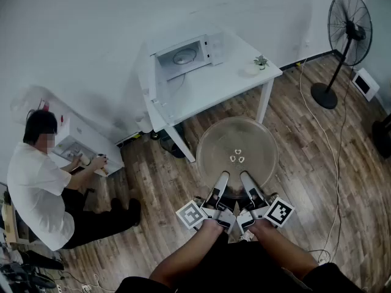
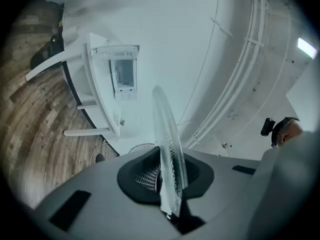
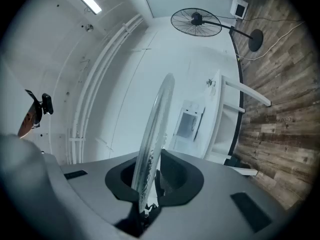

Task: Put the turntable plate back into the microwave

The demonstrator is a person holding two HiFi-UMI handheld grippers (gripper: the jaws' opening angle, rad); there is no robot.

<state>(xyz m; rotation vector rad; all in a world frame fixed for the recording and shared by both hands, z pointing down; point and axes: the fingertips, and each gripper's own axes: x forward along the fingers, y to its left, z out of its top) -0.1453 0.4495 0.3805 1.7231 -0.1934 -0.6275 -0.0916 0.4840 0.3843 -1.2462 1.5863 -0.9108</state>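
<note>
A round clear glass turntable plate (image 1: 237, 154) hangs level over the wood floor, held at its near rim by both grippers. My left gripper (image 1: 217, 189) is shut on the rim's left part, my right gripper (image 1: 250, 188) on its right part. In the left gripper view the plate (image 2: 167, 149) runs edge-on between the dark pads (image 2: 145, 176); the right gripper view shows the plate (image 3: 154, 144) the same way. The white microwave (image 1: 186, 55) stands with its door open on a white table (image 1: 229, 81) ahead, also visible as a microwave (image 2: 123, 74) and a microwave (image 3: 189, 121) in the gripper views.
A person (image 1: 43, 185) crouches at the left by a white box (image 1: 82, 145). A standing fan (image 1: 345, 38) is at the far right, with cables (image 1: 333, 157) trailing over the floor. A small plant (image 1: 261, 61) sits on the table's right corner.
</note>
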